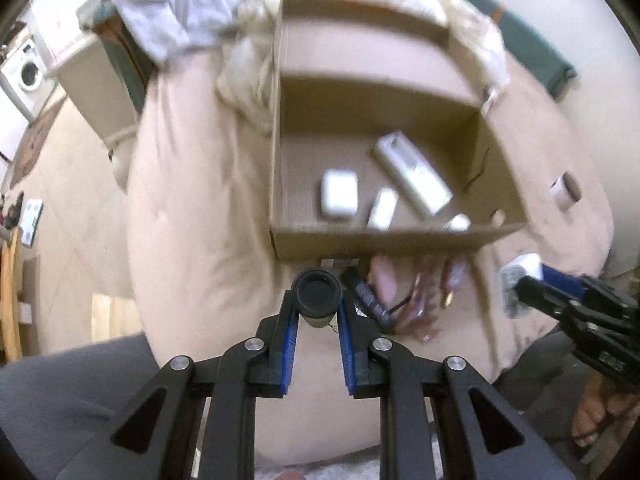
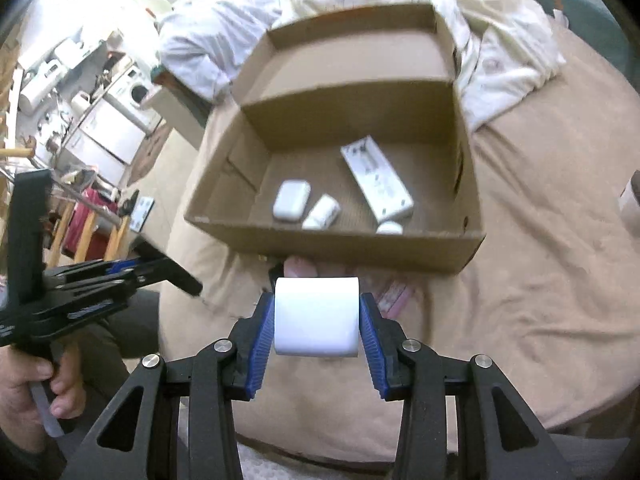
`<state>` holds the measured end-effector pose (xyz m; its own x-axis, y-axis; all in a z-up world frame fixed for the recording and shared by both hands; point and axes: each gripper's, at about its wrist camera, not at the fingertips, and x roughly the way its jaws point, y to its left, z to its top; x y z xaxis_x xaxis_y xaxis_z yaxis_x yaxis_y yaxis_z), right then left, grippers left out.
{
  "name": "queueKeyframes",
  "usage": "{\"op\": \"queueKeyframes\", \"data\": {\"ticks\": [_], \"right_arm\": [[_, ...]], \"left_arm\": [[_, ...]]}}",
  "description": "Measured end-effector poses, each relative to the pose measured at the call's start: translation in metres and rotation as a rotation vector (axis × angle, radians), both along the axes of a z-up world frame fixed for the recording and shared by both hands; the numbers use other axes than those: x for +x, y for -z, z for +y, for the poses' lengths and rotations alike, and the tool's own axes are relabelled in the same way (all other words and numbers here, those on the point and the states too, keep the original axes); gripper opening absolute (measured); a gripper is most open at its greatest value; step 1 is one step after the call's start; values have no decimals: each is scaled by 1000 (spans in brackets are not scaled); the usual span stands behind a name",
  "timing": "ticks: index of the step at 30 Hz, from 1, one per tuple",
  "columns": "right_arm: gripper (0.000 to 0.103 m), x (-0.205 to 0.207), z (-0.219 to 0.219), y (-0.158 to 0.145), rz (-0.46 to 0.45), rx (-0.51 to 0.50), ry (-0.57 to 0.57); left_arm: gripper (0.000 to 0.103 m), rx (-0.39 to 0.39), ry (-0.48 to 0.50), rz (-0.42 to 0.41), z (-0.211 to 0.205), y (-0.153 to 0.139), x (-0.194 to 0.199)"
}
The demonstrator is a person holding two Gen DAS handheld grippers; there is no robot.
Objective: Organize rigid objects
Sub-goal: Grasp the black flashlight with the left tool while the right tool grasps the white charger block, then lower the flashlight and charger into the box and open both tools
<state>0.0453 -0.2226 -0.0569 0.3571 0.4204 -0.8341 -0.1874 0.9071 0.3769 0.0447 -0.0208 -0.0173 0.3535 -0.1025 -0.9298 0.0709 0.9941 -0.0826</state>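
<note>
An open cardboard box [image 1: 384,240] [image 2: 348,246] sits on a beige bed. Inside lie a white remote [image 1: 412,172] [image 2: 376,178], a white case [image 1: 339,198] [image 2: 291,201] and two smaller white items [image 1: 382,208] [image 2: 321,211]. My left gripper [image 1: 316,300] is shut on a black cylinder [image 1: 316,292], just in front of the box's near wall. My right gripper [image 2: 317,316] is shut on a white block [image 2: 317,316], also in front of the box; it shows at the right of the left wrist view [image 1: 520,288].
Small loose items [image 1: 400,296], dark and pink, lie on the bed before the box. White clothes [image 2: 500,60] are heaped behind it. A roll [image 1: 566,190] lies on the bed at right. The bed edge drops off to the left, toward a washing machine [image 1: 26,72].
</note>
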Motion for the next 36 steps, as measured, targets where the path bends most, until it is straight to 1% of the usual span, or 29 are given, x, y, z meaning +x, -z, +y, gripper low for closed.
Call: {"op": "queueKeyframes", "data": {"ticks": [5,8,12,15,20,23,25,29,30,33,34,36], "right_arm": [[43,10,-11,-19,-40,9,30],[43,17,-19,-26,-53,18,49],[43,26,-23,-33,-69,21,63],[43,33,-24,-40,-85,23,65],[43,52,-25,-55,-125,37,71],[43,66,-26,-62,-147,42,75],[43,76,-26,-64,-151,40,77],[43,94,-25,-60,-151,35,78],[43,98,-24,-58,-153,28,78],[43,105,-23,-43,-162,-14,77],[43,107,-23,-34,-146,-25,77],[43,112,-24,-15,-98,-30,81]], "left_arm": [[17,3,2,-191,-6,-68,-2],[17,-17,-2,-274,-5,-103,1],[17,-14,4,-357,-4,-137,12],[17,-5,-4,-398,-1,-151,24],[17,-26,-23,-412,2,-159,46],[17,-46,-41,-434,3,-161,59],[17,-67,-67,-450,6,-161,68],[17,-105,-96,-443,6,-156,92],[17,-106,-96,-443,5,-154,98],[17,-62,-78,-440,-1,-137,112],[17,-48,-74,-423,-2,-126,118],[17,-58,-62,-374,-3,-104,127]]}}
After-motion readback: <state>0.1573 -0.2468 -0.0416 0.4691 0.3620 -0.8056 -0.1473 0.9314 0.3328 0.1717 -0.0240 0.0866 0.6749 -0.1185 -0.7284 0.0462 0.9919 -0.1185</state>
